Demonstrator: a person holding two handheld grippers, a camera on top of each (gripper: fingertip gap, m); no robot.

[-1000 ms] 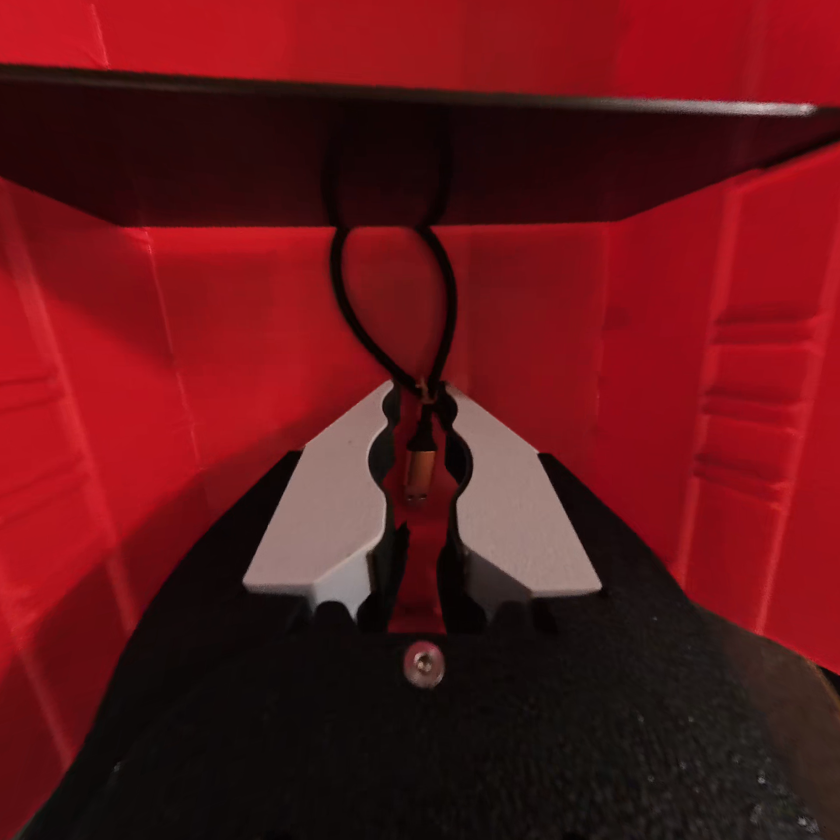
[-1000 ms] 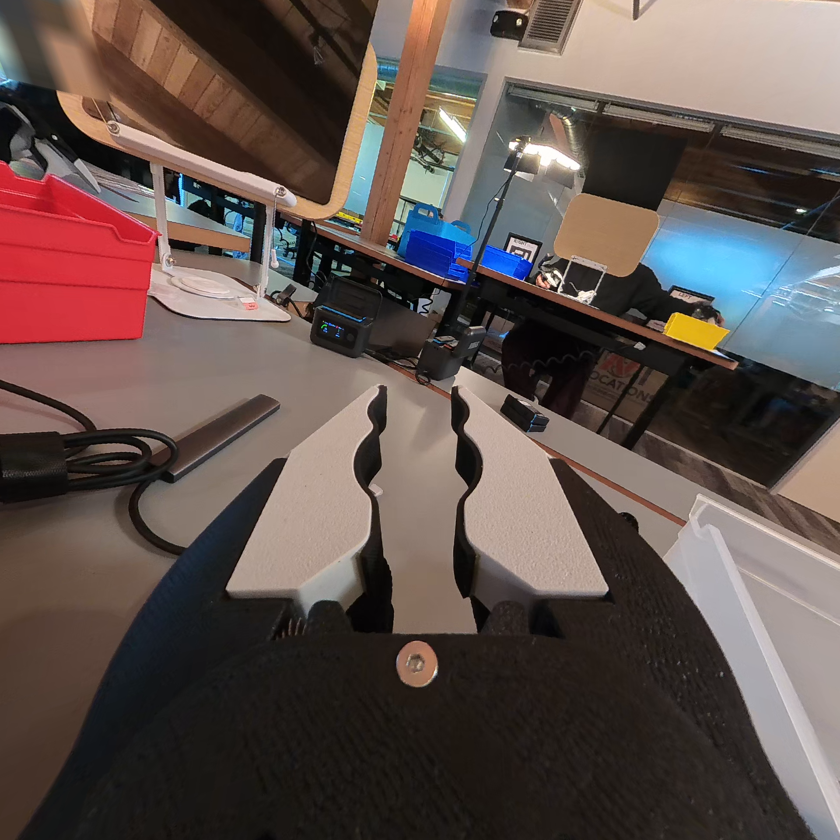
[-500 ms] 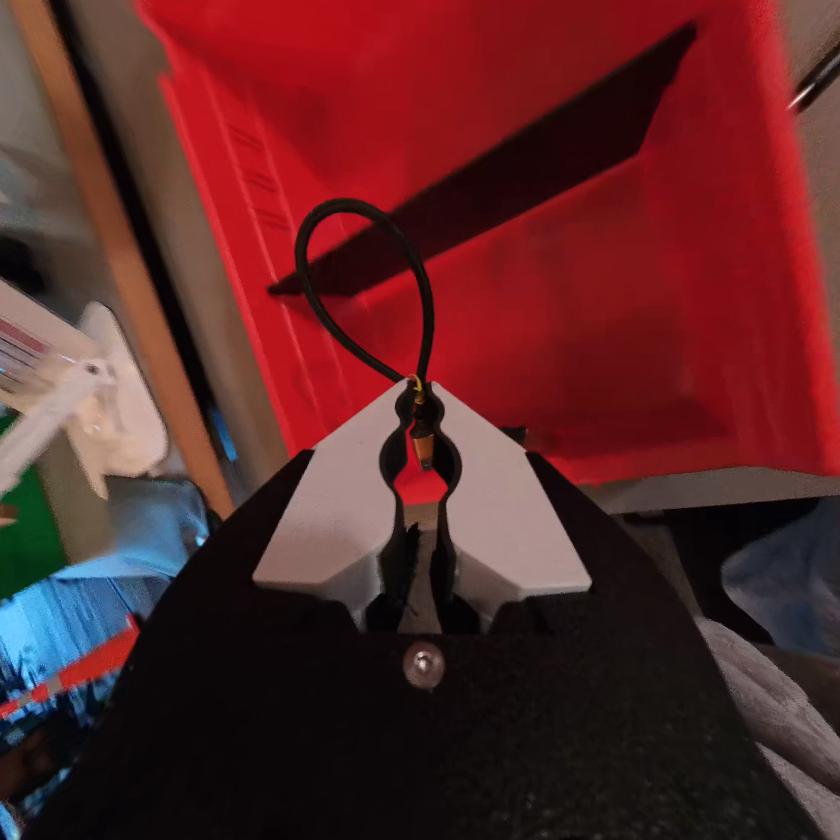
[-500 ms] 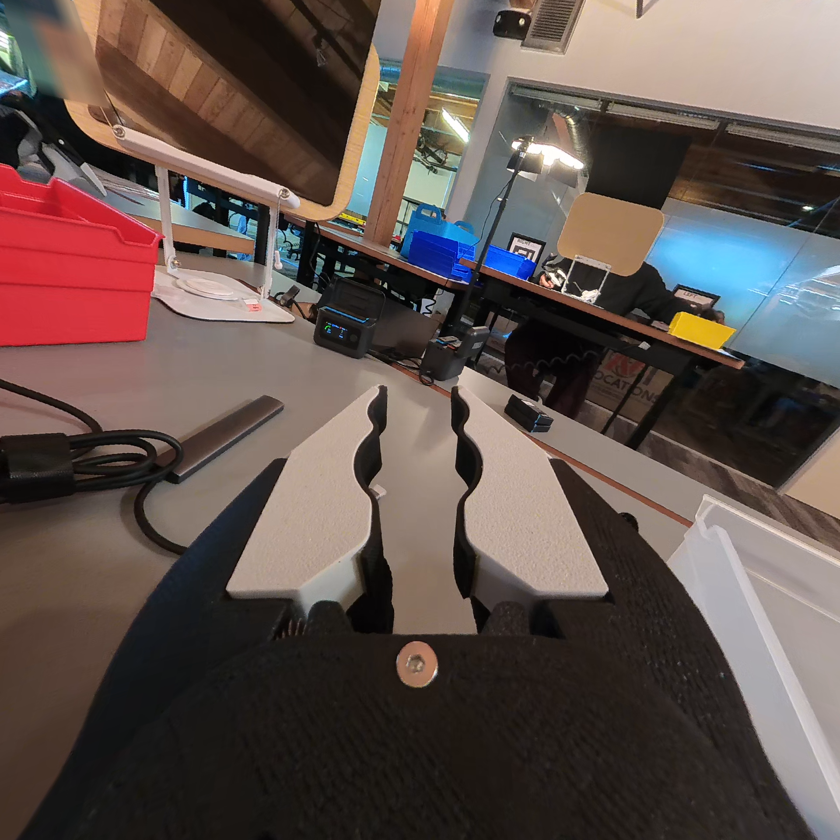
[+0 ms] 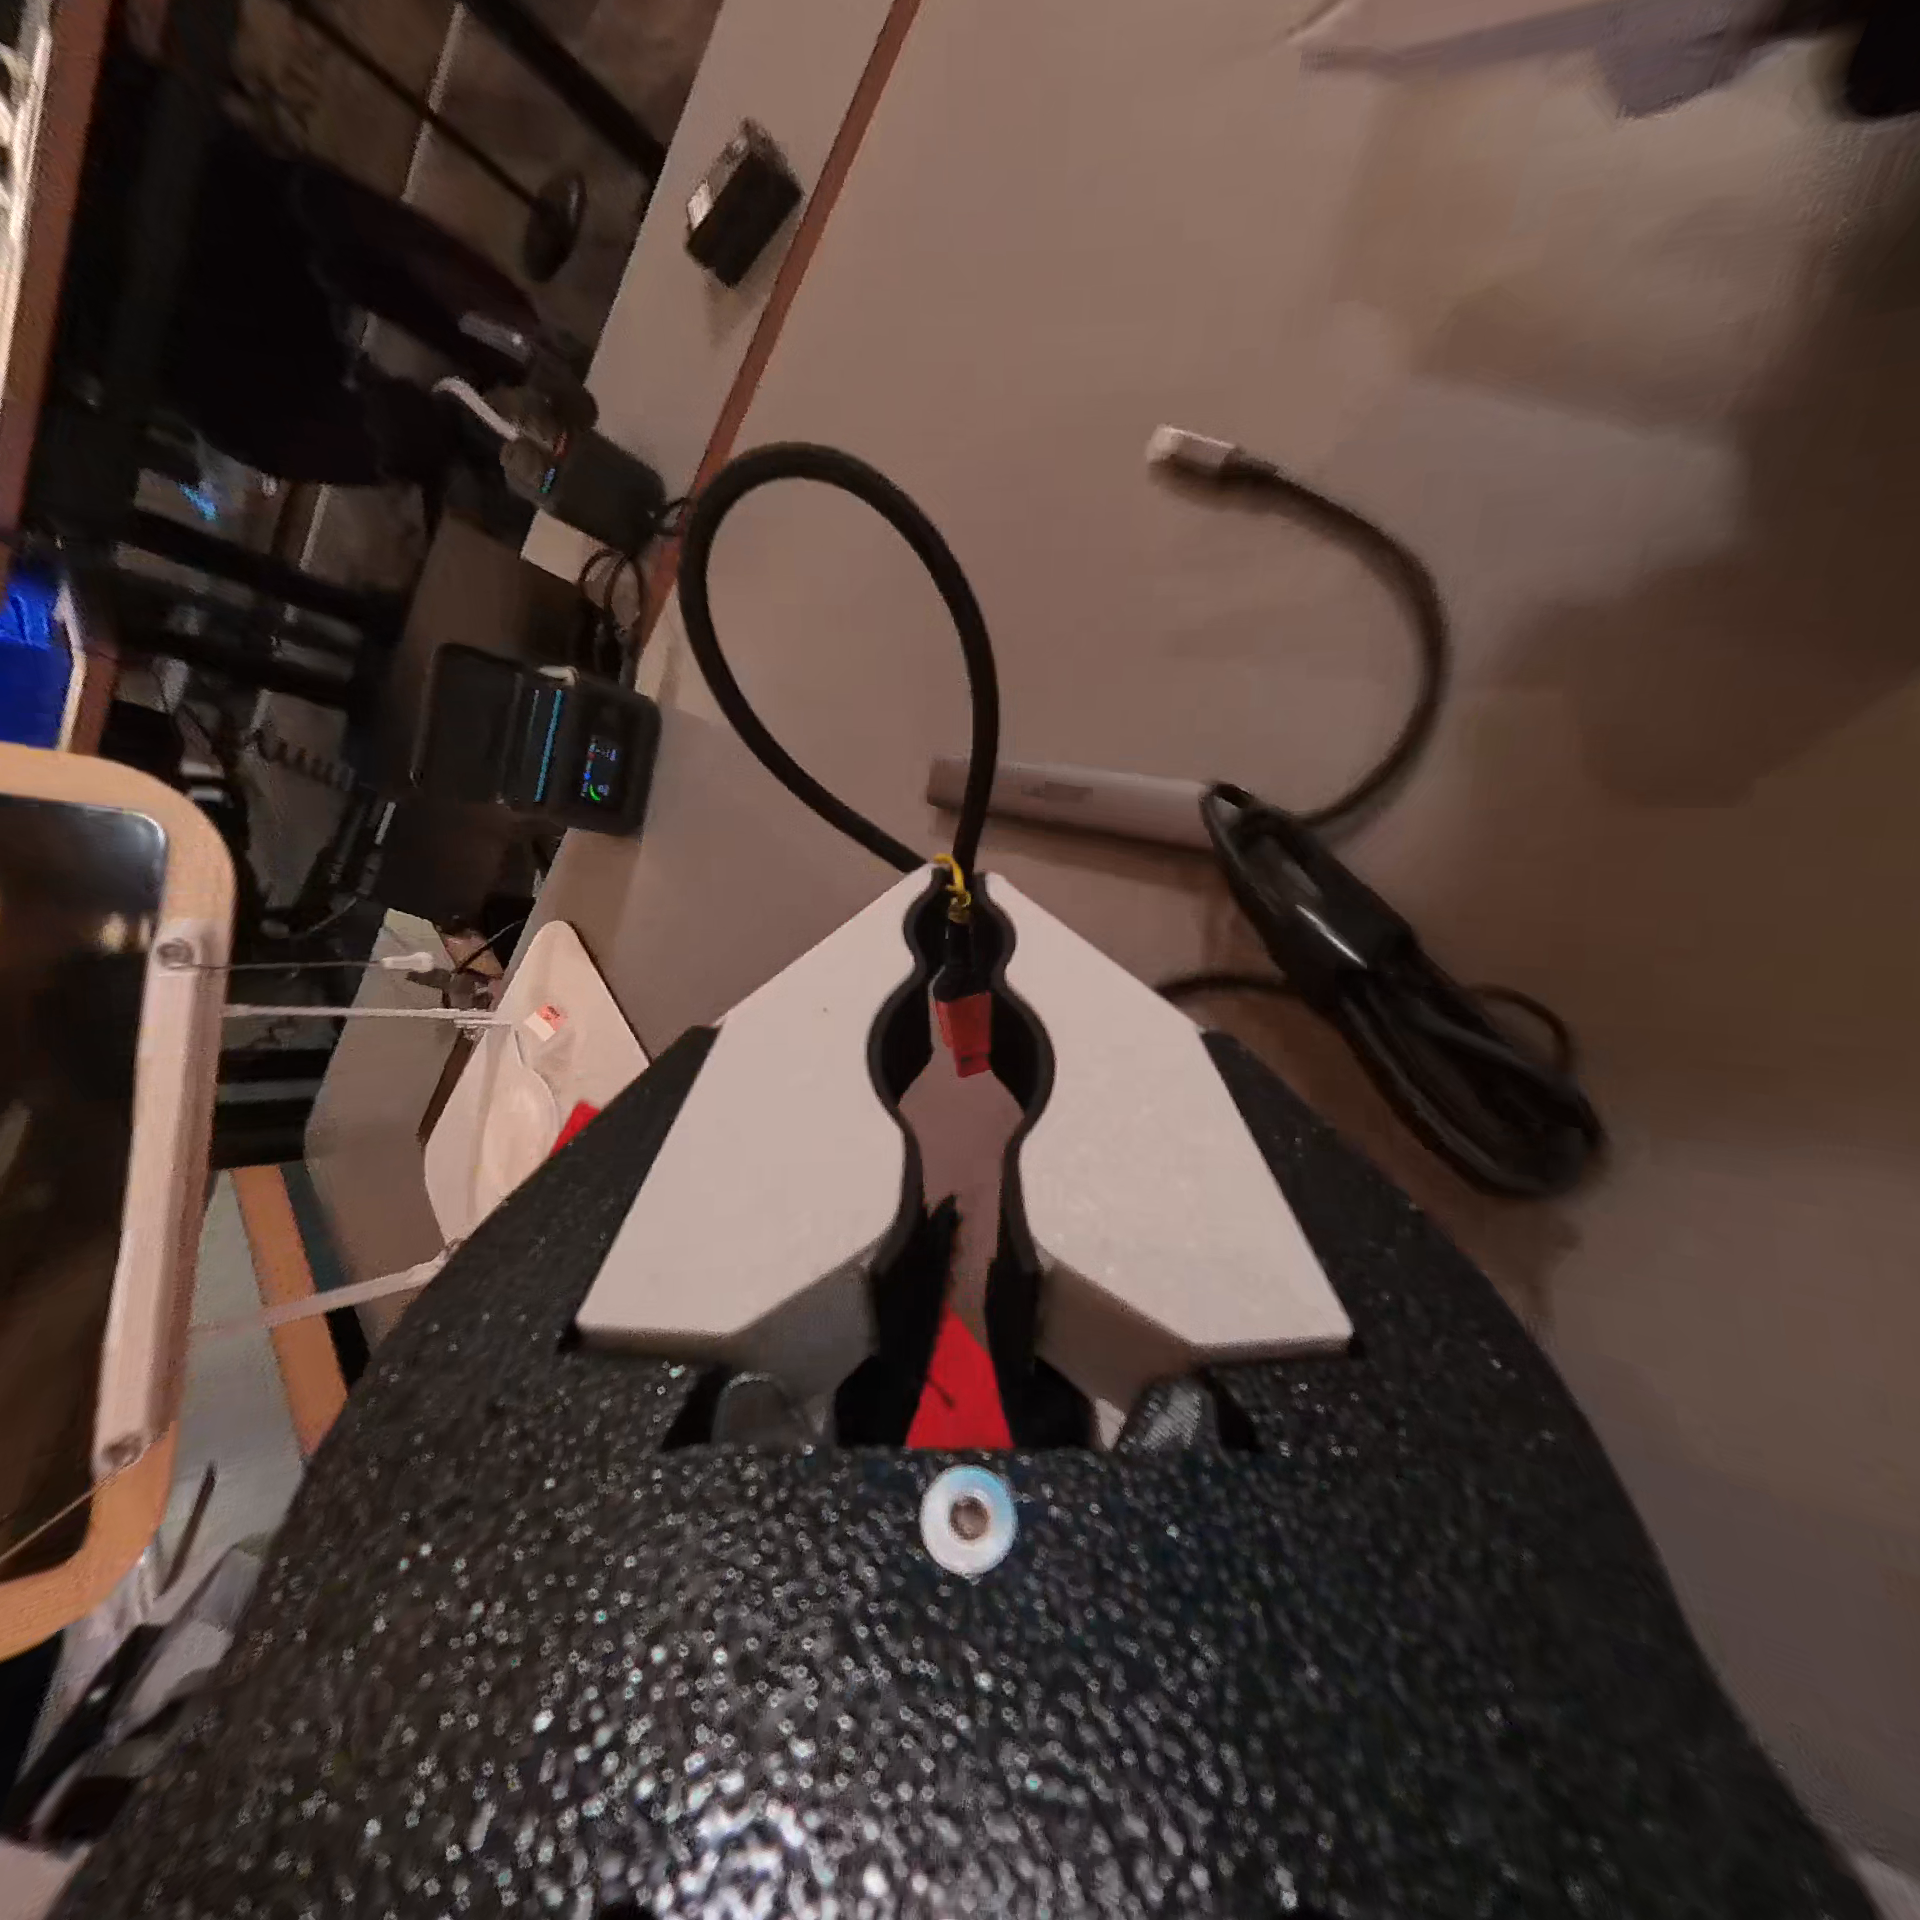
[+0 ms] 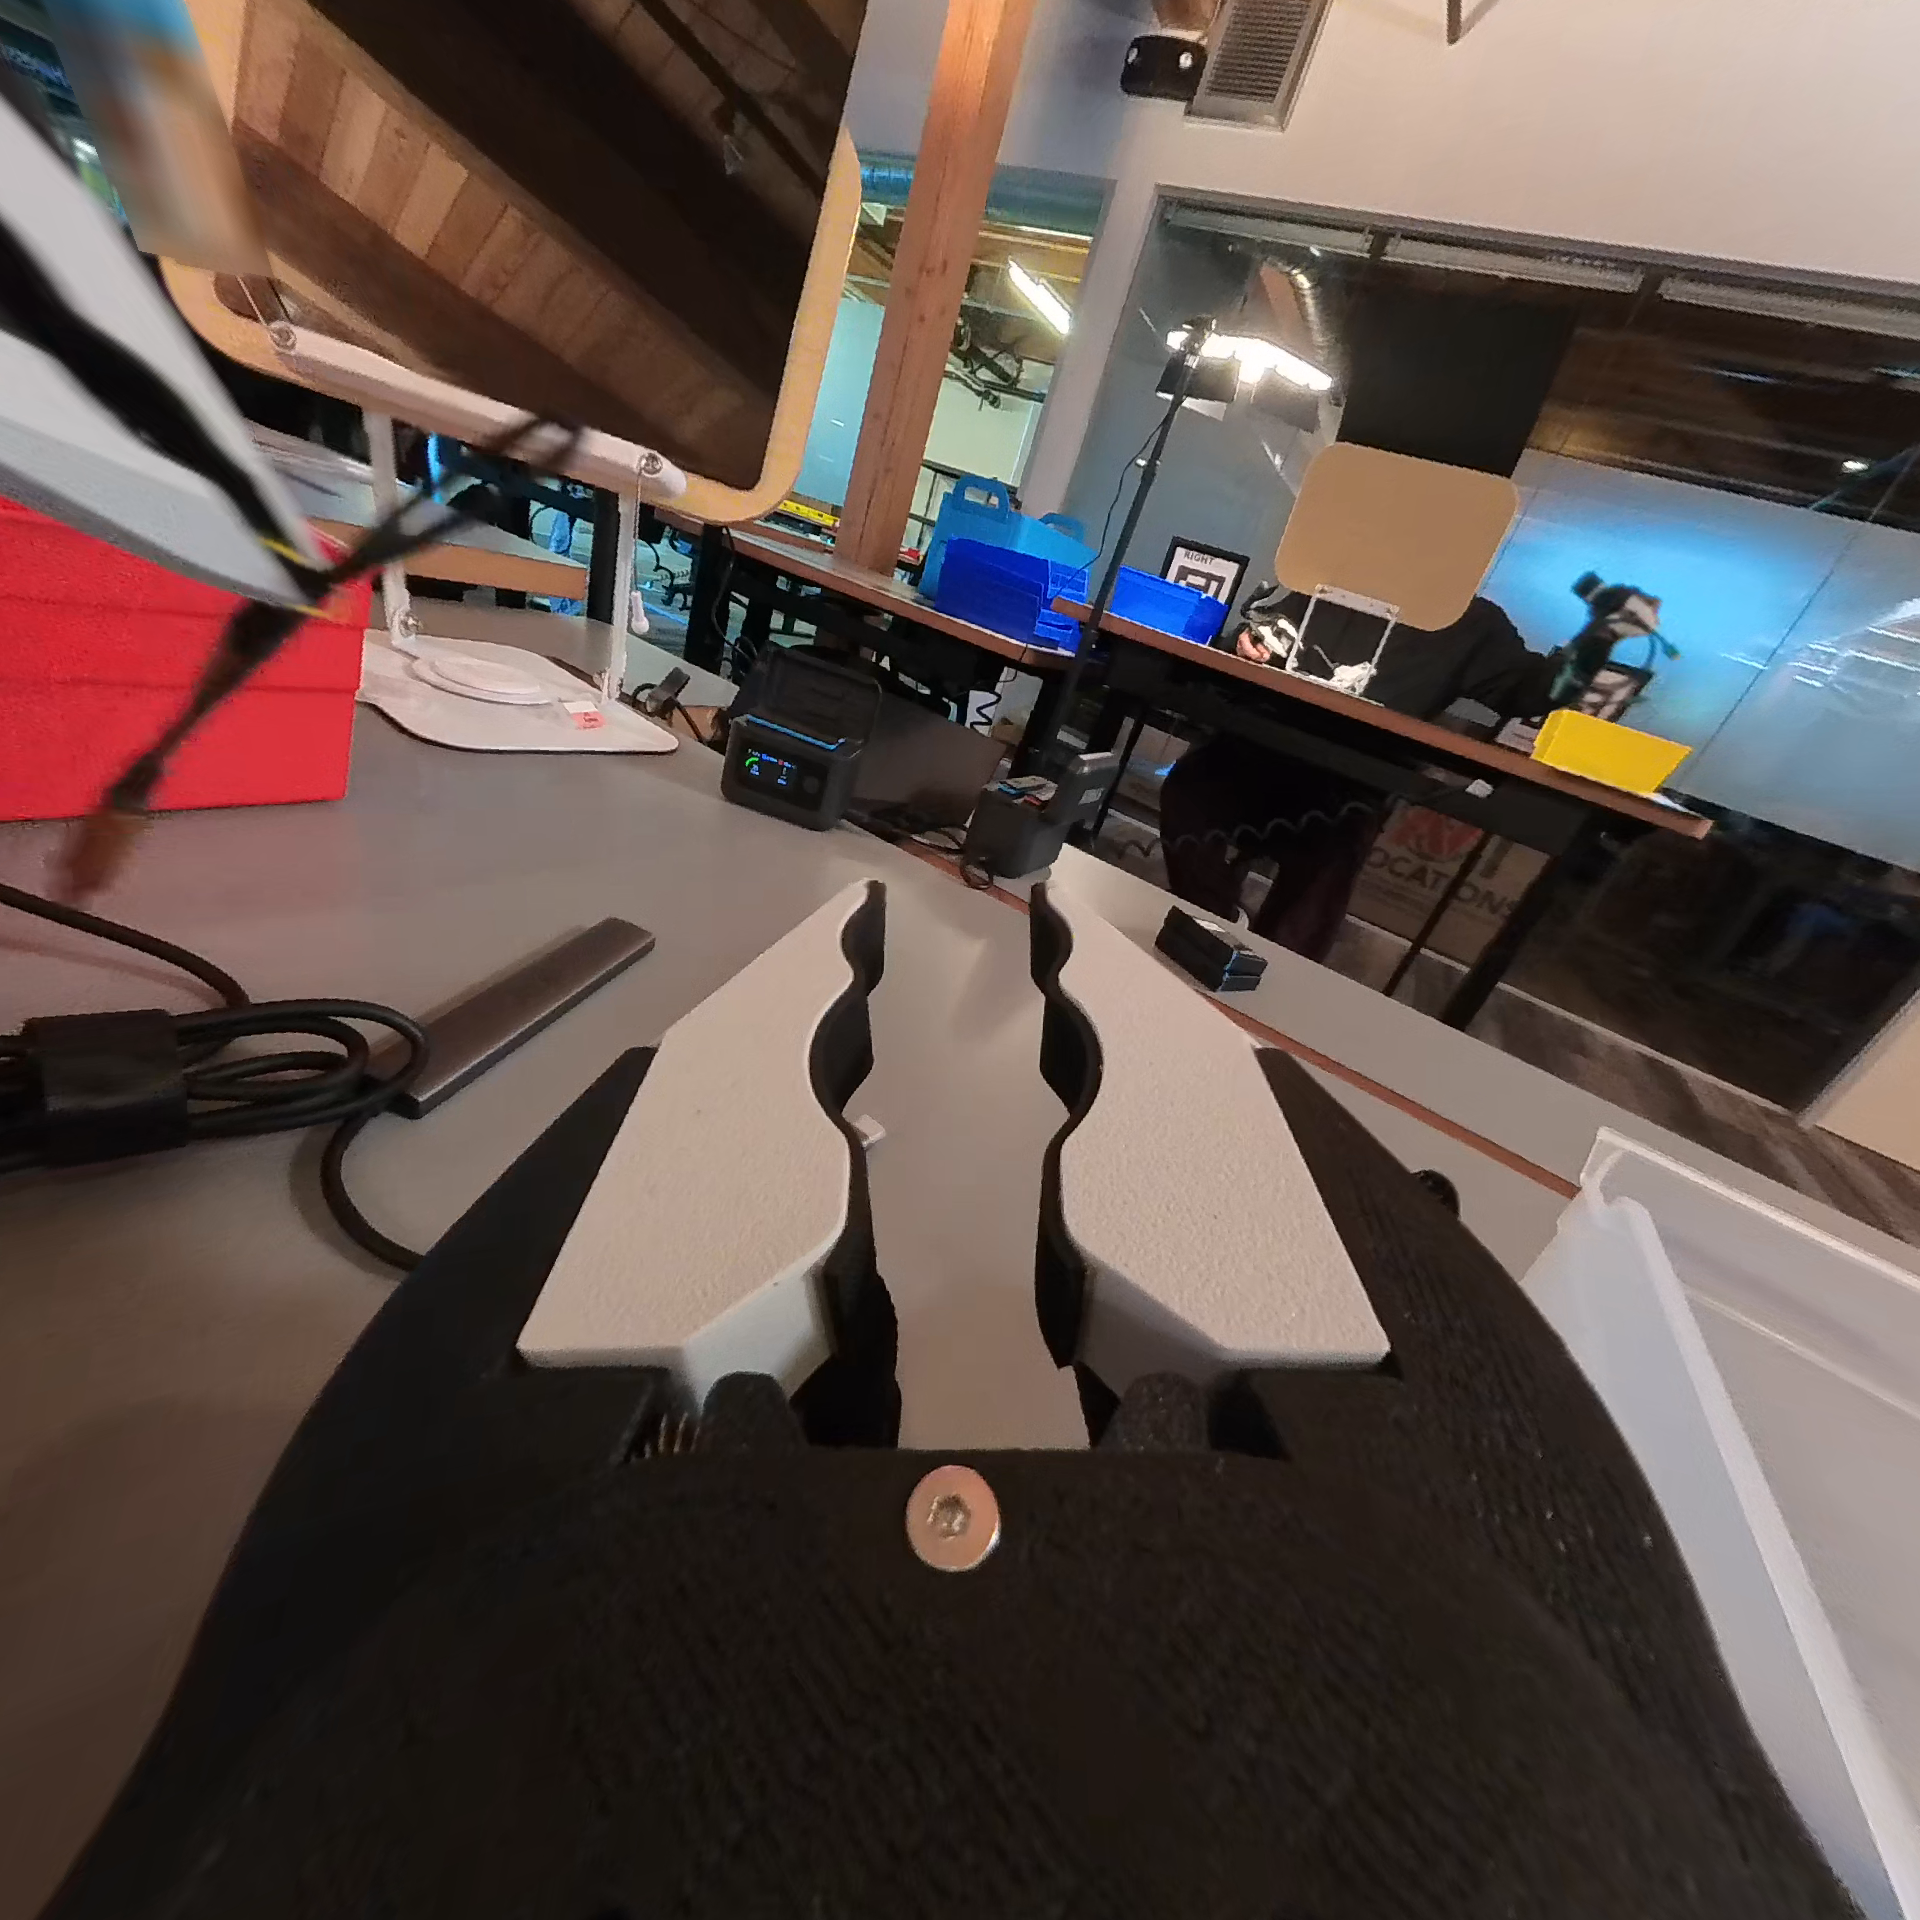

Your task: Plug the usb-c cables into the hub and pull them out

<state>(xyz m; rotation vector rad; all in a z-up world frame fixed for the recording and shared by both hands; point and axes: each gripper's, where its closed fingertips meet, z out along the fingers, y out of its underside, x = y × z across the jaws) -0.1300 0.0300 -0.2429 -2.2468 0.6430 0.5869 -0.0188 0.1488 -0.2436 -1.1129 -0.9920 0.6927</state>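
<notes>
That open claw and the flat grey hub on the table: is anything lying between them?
In the right wrist view, only bare grey table separates the right claw from the hub; the bundled black cord sits off to the side.

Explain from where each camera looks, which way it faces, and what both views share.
Left wrist view: on the left gripper, above the table, looking down; its fingers pinch a looped black cable.
Right wrist view: on the right gripper, low, facing across the table; jaws apart, empty.
Shared: the grey hub, coiled cable.
</notes>
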